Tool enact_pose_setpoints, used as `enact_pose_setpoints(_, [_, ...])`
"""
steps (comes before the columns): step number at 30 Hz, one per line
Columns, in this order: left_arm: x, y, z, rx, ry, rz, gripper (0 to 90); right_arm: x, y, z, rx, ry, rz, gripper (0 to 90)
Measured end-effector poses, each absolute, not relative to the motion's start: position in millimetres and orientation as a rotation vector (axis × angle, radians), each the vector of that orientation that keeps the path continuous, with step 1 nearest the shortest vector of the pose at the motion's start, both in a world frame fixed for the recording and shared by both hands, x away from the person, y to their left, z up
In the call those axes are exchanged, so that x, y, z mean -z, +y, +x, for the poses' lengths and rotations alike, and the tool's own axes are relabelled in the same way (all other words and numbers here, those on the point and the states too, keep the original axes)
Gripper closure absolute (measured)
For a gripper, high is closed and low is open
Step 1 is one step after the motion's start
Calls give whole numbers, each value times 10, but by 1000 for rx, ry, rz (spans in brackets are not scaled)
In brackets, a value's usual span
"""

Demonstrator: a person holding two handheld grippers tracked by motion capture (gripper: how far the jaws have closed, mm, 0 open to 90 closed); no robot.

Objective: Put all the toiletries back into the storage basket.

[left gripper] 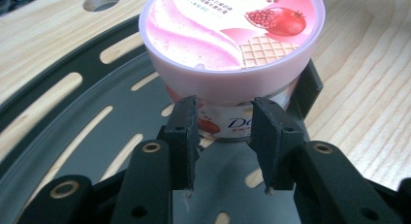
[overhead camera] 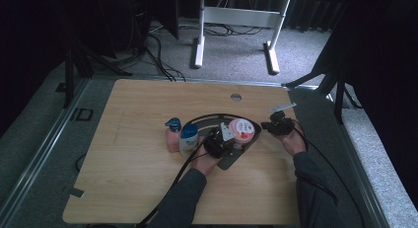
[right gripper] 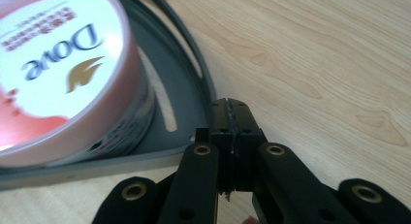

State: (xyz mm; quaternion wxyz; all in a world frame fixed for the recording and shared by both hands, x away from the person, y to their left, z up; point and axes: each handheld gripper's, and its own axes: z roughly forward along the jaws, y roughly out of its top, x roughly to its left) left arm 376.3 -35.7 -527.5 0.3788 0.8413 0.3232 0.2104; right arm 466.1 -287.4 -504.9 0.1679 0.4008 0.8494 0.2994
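Right gripper (right gripper: 231, 151): your jaws are pressed flat together, nothing between them. In the right gripper view they sit at the bottom centre, tips just over the outer rim of the dark slotted tray (right gripper: 181, 95).
Left gripper (left gripper: 224, 136): your jaws stand partly apart at the bottom of the left gripper view, tips close against the base of the pink Dove tub (left gripper: 232, 37); no pad visibly presses on it.
Dove tub: it stands upright on the tray. The left gripper view shows the lid's pomegranate and wafer print in the upper centre; the right gripper view shows the brand name at upper left, blurred.
High view: it places the tub (overhead camera: 242, 129) right of centre on the wooden table (overhead camera: 138, 154), with your left gripper (overhead camera: 219, 141) just lower left of it and your right gripper (overhead camera: 278, 124) just to its right.
Bottles: two small bottles (overhead camera: 181, 135), one pink and one white with blue caps, stand left of the tray in the high view.
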Motion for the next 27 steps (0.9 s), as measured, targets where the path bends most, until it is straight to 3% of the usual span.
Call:
enact_pose_setpoints(10, [5290, -357, 3778, -572, 873, 2141, 890, 5081, -2803, 4742, -813, 2369, 1184, 900])
enact_pose_setpoints(27, [5289, -428, 3895, -555, 970, 2107, 900, 5162, -2810, 4756, -822, 2386, 1199, 900])
